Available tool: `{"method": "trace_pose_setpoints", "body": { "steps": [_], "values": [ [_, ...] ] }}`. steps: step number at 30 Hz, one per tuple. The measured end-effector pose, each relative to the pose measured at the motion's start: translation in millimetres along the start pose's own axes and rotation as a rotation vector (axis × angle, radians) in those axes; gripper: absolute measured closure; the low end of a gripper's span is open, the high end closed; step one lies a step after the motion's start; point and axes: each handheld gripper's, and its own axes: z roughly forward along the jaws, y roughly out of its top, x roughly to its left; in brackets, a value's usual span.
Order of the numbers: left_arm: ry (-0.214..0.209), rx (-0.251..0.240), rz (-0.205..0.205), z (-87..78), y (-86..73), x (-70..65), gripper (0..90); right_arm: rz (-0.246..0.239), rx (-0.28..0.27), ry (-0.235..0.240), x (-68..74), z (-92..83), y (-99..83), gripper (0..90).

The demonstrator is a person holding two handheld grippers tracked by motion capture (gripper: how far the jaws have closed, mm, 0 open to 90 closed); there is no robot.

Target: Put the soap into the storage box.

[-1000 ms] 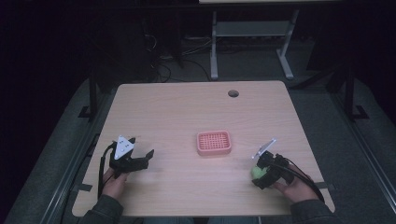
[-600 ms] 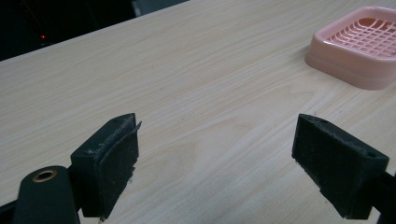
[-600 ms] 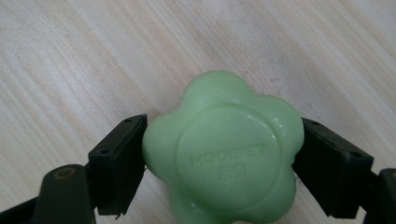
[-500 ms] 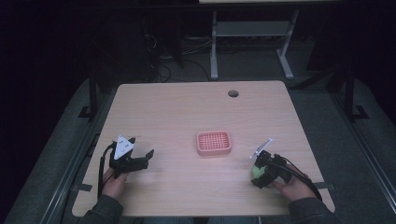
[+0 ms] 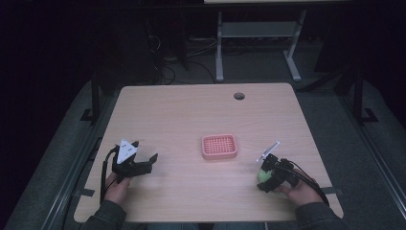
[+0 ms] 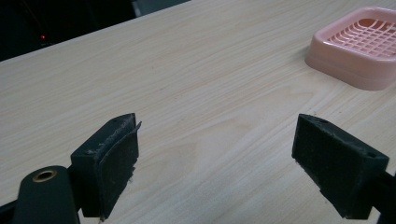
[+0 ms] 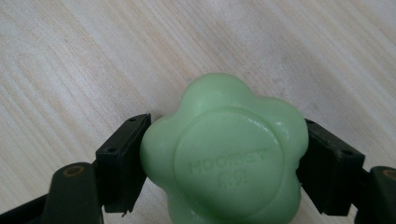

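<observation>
A green flower-shaped soap (image 7: 229,158) sits between the two black fingers (image 7: 123,158) of my right gripper (image 7: 224,140), which is shut on it just above the wooden table. In the high view this soap (image 5: 263,176) and right gripper (image 5: 268,175) are near the table's front right. A pink slotted soap dish (image 5: 219,146) lies at the table's middle, to the left of the soap and a little farther back. My left gripper (image 5: 147,164) rests at the front left, open, with bare wood between its pads (image 6: 112,163). The dish (image 6: 336,58) lies ahead of it to its right.
The wooden table (image 5: 191,115) has a round cable hole (image 5: 239,96) near its back edge. Behind the table, on the dark floor, stand a metal frame (image 5: 258,33) and loose cables.
My right gripper has shifted slightly with the green soap still in it. The left gripper and the pink dish have stayed put.
</observation>
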Motion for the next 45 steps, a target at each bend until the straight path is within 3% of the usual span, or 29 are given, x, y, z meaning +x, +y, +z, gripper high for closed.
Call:
{"method": "trace_pose_setpoints", "body": {
  "steps": [18,28,41,45],
  "values": [
    [-0.001,-0.001,-0.001,0.1,-0.1,0.1,14.5,-0.032,-0.018,-0.02,2.7,-7.2,-3.2,24.9],
    [-0.002,0.001,-0.004,0.0,-0.3,0.3,14.4,0.016,-0.052,0.007,-2.1,-2.5,-7.4,24.4],
    [-0.001,0.001,0.0,0.1,-0.1,-0.2,14.5,0.053,-0.033,-0.014,0.9,-1.9,-9.5,25.1],
    [-0.001,0.001,-0.001,-0.2,-0.2,0.4,14.5,0.045,-0.034,-0.021,1.5,-2.1,-9.4,25.6]
  ]
}}
